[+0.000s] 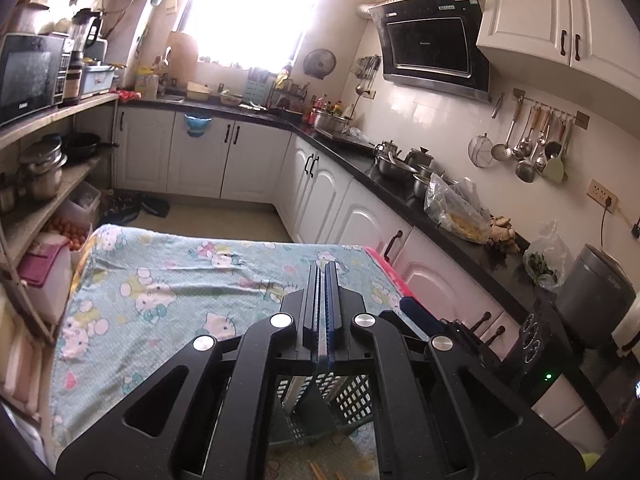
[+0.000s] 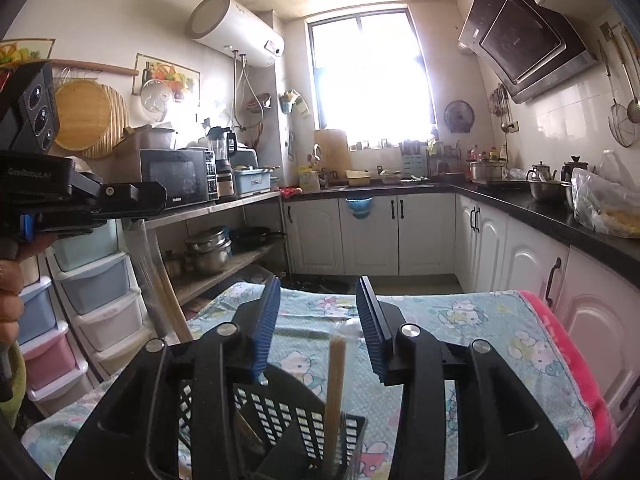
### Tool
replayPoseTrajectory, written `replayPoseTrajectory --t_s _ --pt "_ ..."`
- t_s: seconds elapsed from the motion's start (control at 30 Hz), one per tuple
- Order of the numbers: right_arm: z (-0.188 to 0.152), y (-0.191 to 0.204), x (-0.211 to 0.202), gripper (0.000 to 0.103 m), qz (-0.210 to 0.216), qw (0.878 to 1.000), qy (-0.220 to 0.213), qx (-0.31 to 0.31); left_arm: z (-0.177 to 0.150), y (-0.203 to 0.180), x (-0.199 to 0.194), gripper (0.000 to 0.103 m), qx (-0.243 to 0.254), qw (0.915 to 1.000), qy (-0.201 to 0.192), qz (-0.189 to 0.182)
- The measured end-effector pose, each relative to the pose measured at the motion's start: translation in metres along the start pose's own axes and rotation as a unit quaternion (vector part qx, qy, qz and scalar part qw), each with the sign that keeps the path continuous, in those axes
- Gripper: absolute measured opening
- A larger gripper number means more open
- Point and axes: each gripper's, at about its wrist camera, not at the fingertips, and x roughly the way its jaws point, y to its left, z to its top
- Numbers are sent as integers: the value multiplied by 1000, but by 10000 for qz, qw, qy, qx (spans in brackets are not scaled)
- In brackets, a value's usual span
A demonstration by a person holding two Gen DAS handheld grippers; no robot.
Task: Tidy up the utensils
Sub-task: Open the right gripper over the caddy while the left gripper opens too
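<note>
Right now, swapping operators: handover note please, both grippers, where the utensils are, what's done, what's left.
Left gripper: shut, nothing visible between its fingers, above the table.
Right gripper: open, empty, over the black basket.
Wrapped chopsticks stand in the basket; a fork seems to be beside them.
A loose pair of chopsticks seems to lie on the tablecloth, so that is probably left to collect.

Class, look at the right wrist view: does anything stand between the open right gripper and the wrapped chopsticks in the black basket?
Nothing visible does. The right gripper is open above the black perforated plastic basket, and the clear-wrapped pale wooden chopsticks stand upright in it, their top rising into the gap between the blue ribbed fingers, with only the cartoon-print cloth behind.
</note>
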Motion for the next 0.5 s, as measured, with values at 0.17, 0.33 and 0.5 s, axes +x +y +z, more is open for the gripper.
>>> replayPoseTrajectory --t_s 0.17,0.33,0.5 --pt "-6 -4 -8 43 -41 9999 144 43 -9 1 -1 27 -2 10000 38 76" --pt "-14 -9 -15 44 -126 9995 270 105 -22 3 -4 46 -19 9998 88 186" --pt "-23 -13 -23 46 -196 9987 436 181 -35 6 -12 64 -65 9996 112 260"
